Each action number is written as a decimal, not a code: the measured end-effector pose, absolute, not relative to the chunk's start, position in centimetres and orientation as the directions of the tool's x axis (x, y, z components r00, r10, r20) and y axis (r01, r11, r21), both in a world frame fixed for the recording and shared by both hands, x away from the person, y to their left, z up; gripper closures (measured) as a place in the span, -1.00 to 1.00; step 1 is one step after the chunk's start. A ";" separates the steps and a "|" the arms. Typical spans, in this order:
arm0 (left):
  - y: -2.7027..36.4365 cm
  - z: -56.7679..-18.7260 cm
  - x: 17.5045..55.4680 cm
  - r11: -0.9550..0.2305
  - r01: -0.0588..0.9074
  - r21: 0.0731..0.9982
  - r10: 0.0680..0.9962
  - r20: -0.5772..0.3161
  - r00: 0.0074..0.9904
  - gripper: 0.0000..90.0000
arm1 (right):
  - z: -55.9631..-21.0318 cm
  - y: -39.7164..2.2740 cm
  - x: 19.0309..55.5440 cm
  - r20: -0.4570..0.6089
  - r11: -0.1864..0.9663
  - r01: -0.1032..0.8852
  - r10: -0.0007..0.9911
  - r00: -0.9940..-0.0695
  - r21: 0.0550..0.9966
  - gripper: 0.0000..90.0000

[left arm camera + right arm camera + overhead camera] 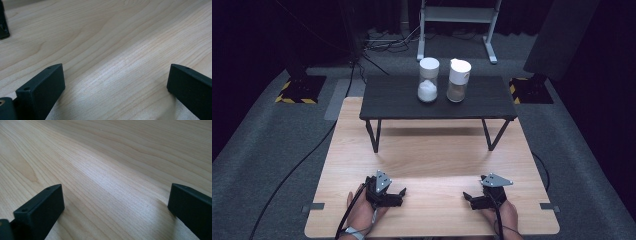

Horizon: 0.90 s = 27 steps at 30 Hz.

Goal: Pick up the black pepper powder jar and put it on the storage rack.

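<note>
Together, we held two black grippers low over the near edge of a pale wooden worktop [432,150], one in each hand. Our left gripper [398,194] sat toward the near left, with our left hand [362,212] behind it and a cable trailing back toward us. Our right gripper [468,197] sat toward the near right, with our right hand [504,215] behind it. The two grippers pointed inward toward each other, well apart, with bare wood between them.

Both sets of jaws stood wide open and held nothing. In the left gripper view and the right gripper view alike, we saw two black jaws rising at the bottom corners with plain wood grain between them.

Farther off, a small black table [437,97] stood on the far half of the worktop. Two clear jars stood upright on it, near each other but apart. The left jar [428,80] had a white lid and white contents. The right jar [459,80] had a white lid and brownish contents. Both jars were well away from the grippers.
</note>
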<state>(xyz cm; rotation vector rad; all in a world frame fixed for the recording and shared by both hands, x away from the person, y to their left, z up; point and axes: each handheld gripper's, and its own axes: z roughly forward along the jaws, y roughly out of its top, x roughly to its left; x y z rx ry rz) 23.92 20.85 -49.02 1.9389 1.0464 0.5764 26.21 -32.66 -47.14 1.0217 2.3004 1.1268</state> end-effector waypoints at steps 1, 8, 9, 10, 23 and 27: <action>20.8 -49.0 23.9 -0.301 0.453 0.839 0.838 0.006 0.546 -0.96 | -47.1 -32.7 26.2 -0.020 0.413 0.443 0.749 -0.663 0.795 -0.99; 20.8 -49.0 23.9 -0.301 0.452 0.840 0.837 0.005 0.547 -0.96 | -47.1 -32.7 26.2 -0.020 0.413 0.443 0.749 -0.663 0.796 -0.99; 20.8 -49.0 23.9 -0.301 0.452 0.840 0.837 0.005 0.548 -0.97 | -47.1 -32.7 26.2 -0.020 0.413 0.443 0.749 -0.663 0.796 -0.99; 20.8 -49.0 23.9 -0.301 0.452 0.840 0.837 0.005 0.548 -0.97 | -47.2 -32.7 26.2 -0.020 0.413 0.442 0.748 -0.663 0.796 -0.99; 20.8 -49.0 24.0 -0.305 0.451 0.839 0.834 0.006 0.552 -0.97 | -47.2 -32.7 26.2 -0.020 0.413 0.442 0.749 -0.663 0.796 -0.99; 20.8 -49.0 24.0 -0.304 0.451 0.839 0.834 0.005 0.552 -0.96 | -47.2 -32.7 26.2 -0.020 0.413 0.442 0.749 -0.663 0.796 -0.99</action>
